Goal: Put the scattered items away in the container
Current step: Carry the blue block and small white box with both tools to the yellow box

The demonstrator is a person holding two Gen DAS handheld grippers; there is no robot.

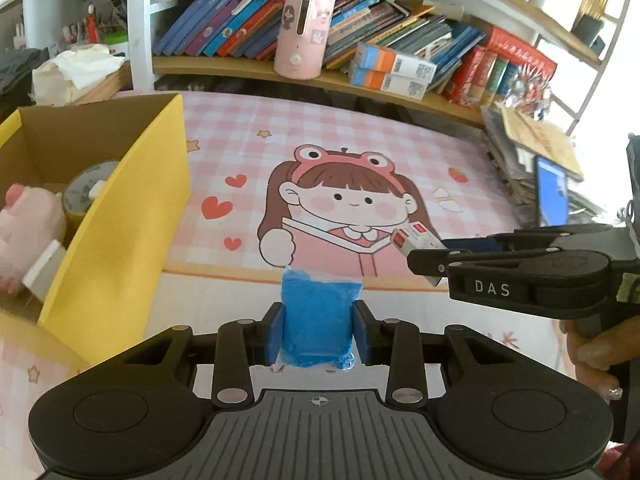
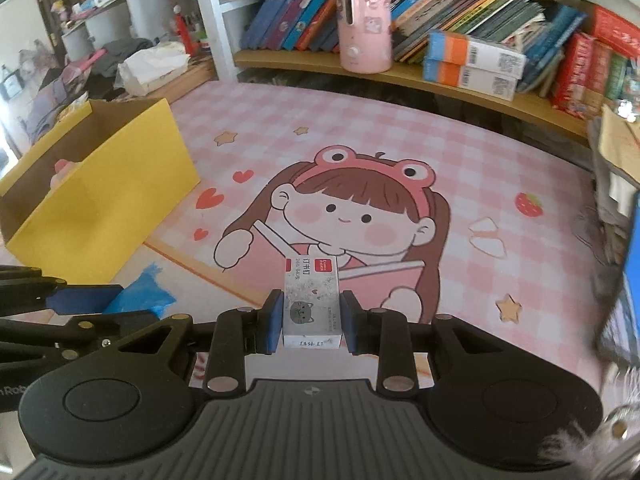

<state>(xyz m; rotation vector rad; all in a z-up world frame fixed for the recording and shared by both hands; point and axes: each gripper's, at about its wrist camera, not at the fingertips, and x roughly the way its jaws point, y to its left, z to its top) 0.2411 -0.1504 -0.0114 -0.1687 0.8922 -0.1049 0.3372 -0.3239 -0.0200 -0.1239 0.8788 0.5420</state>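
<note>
Both tools are loaded. The left gripper (image 1: 319, 330) is clamped on a blue plastic pouch (image 1: 318, 312), its blue pads pressing the pouch's 2 long sides near the lower half, and the pouch stands upright between them above the pink cartoon desk mat (image 1: 400, 152). The right gripper (image 2: 312, 320) is closed on a small box of staples (image 2: 312, 300), gripped across its 2 narrow sides, red-labelled end pointing away from the camera.

The pouch looks soft and light: a thin film bag packed with something blue (what exactly cannot be told), its top seam flattened and its lower corners crinkled. It will probably deform under pressure and may sag or slide if the hold loosens, so a grip across the filled middle, as it is now, seems safer than one on the empty seam. The staple box is stiff card, small and likely dense for its size; its flat parallel faces give the pads a sure seat, though glossy card could slip if tilted steeply.

The yellow cardboard box (image 1: 116, 216) stands to the left on the mat, open at the top and already holding a roll of tape (image 1: 86, 194) and a pink plush toy (image 1: 28, 220). Neither held item is over it yet; the pouch is the nearer.
</note>
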